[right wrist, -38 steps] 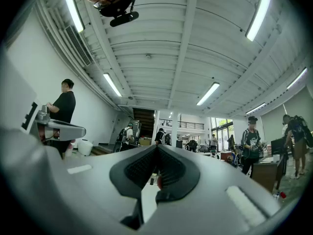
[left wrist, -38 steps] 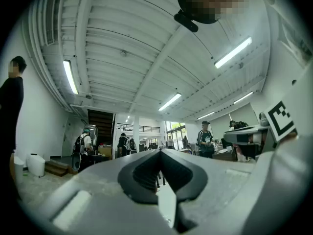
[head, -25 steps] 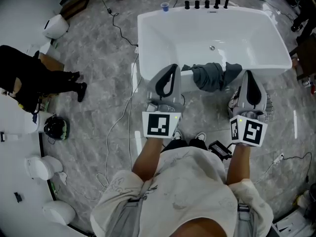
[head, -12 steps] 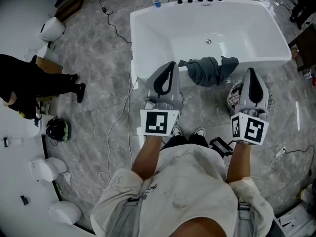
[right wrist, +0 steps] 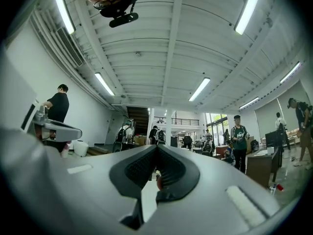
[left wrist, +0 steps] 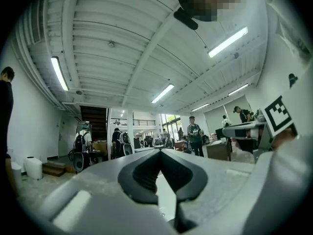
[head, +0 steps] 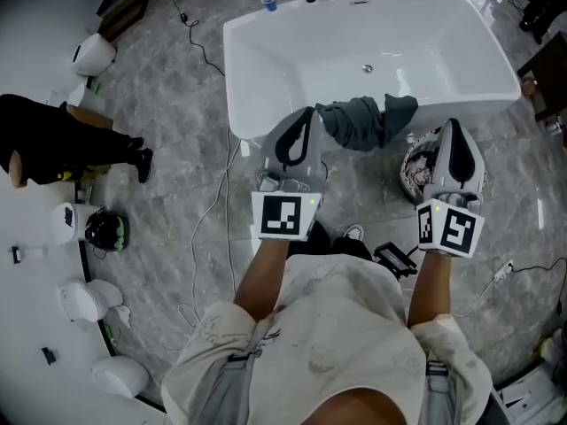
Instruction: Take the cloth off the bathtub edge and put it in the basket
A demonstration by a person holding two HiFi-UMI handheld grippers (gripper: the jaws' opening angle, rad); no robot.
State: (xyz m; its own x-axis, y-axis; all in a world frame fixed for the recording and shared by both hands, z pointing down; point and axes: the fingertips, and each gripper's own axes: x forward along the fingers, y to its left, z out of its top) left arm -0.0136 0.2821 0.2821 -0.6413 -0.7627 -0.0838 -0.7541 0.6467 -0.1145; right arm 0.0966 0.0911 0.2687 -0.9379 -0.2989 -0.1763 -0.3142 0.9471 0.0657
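The left tongs (head: pixel 304 113) are pressed together with nothing between them, and they point level, just left of the cloth (head: pixel 354 124). The dark cloth lies bunched over the near rim of the bathtub (head: pixel 232 87), part inside and part hanging toward the floor. If the tongs arrive shut, they will likely only nudge it, and a push from this side could tip the heap over the rim into the tub. A shallow pinch on one fold could also let the rest slip free on the way over. The basket (head: pixel 413 171) stands on the floor just beside the tub, right of the cloth. The right tongs (head: pixel 452 124) are likewise pressed together and empty. They hang above the basket's right side, so a drop from the left may catch its rim or miss.

Both gripper views look out across the room and show neither cloth, tub nor basket. The right tongs cover much of the basket — its depth and contents cannot be made out. How far the cloth hangs down the tub's outer wall is unclear.
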